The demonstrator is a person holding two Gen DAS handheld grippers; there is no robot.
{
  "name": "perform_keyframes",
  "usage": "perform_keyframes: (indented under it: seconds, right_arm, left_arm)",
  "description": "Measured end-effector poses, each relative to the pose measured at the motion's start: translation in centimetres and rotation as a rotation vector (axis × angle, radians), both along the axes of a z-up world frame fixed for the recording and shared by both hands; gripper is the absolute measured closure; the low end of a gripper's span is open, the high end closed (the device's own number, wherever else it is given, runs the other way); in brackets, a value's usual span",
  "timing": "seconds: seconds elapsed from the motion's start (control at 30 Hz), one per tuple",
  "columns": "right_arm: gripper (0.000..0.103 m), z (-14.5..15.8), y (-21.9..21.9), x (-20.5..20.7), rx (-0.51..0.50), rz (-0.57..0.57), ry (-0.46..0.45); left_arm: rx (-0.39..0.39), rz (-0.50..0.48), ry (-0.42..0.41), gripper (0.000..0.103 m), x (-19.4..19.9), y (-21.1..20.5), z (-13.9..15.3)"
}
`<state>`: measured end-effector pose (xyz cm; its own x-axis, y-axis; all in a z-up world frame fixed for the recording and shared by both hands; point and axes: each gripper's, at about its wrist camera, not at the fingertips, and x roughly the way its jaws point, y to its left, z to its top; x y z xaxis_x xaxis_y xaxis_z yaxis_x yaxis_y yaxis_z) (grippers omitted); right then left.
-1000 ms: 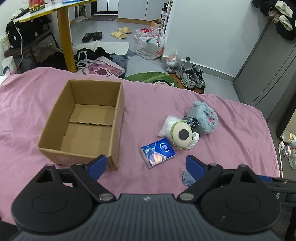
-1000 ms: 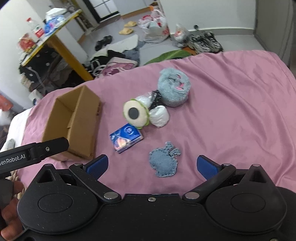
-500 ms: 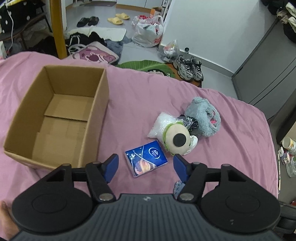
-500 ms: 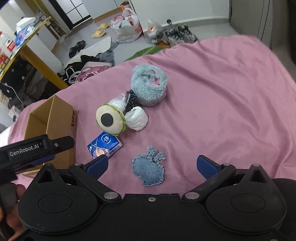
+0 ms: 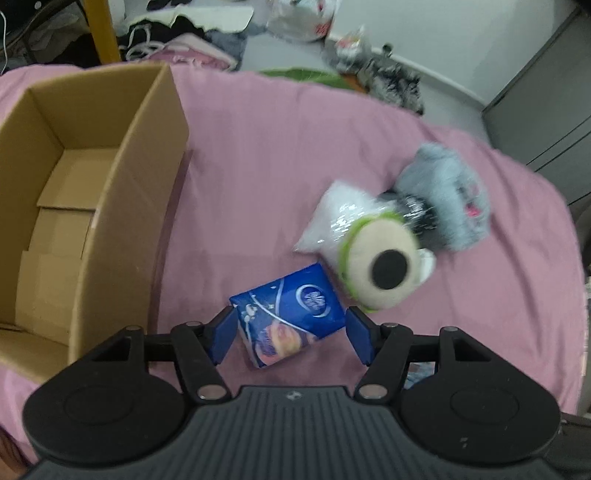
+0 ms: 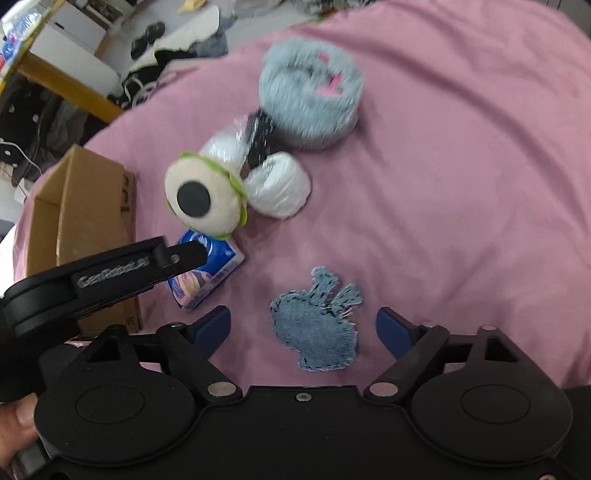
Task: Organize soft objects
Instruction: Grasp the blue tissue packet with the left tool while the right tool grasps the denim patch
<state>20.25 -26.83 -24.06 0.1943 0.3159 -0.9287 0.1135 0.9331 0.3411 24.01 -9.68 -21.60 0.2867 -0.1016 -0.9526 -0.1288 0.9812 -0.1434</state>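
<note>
A blue tissue pack [image 5: 291, 317] lies on the pink bedsheet [image 5: 277, 147]. My left gripper [image 5: 290, 338] is open, with one blue finger close at each side of the pack. In the right wrist view a left finger [image 6: 177, 256] lies across the pack [image 6: 210, 280]. My right gripper [image 6: 303, 328] is open and hangs over a denim patch [image 6: 317, 328]. Behind them lie an eyeball plush [image 5: 380, 273], a white plastic-wrapped bundle [image 5: 340, 214] and a grey fluffy plush [image 5: 443, 192]. An open, empty cardboard box [image 5: 147, 184] stands to the left.
The bed ends at the far side, where a yellow table leg [image 5: 103, 29], clothes, bags and shoes [image 5: 391, 77] sit on the floor. A grey cabinet [image 5: 546, 92] stands at the right. A hand [image 6: 14, 417] holds the left gripper.
The left gripper narrowed, then moved forward and down until its fingers straddle the tissue pack. The right gripper came closer over the denim patch, still open.
</note>
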Motion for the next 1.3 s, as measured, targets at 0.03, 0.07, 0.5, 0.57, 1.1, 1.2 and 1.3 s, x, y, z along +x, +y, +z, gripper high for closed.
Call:
perform_keyframes:
  seconds: [0.03,0.07,0.5,0.57,1.1,1.2,1.3]
  right_arm:
    - [0.020,-0.3,0.2,0.1,-0.005,0.001,0.009]
    - [0.021,-0.4,0.4,0.1,-0.012,0.004,0.012]
    - [0.035,-2.2,2.0,0.2,-0.062,0.020,0.076]
    - [0.053,-2.0,2.2,-0.1,-0.064,0.023,0.065]
    - [0.061,1.8,-0.3,-3.2,0.040,-0.021,-0.130]
    - [0.061,2.4,-0.5,-3.4,0.062,-0.026,-0.175]
    - [0.061,2.7,-0.5,-3.3,0.093,-0.029,-0.220]
  left_arm:
    - [0.010,0.008,0.019,0.037,0.2,0.0,-0.6]
    - [0.013,0.015,0.038,0.037,0.5,0.1,-1.2]
    - [-0.025,0.068,0.062,0.023,0.7,-0.2,-3.4]
    - [-0.037,0.083,0.061,0.031,0.5,-0.2,-3.1]
    - [-0.067,0.162,-0.080,0.084,-2.9,0.8,2.6]
    - [-0.072,0.170,-0.120,0.084,-3.4,0.9,4.0]
    - [-0.077,0.179,-0.159,0.084,-4.1,1.1,5.4]
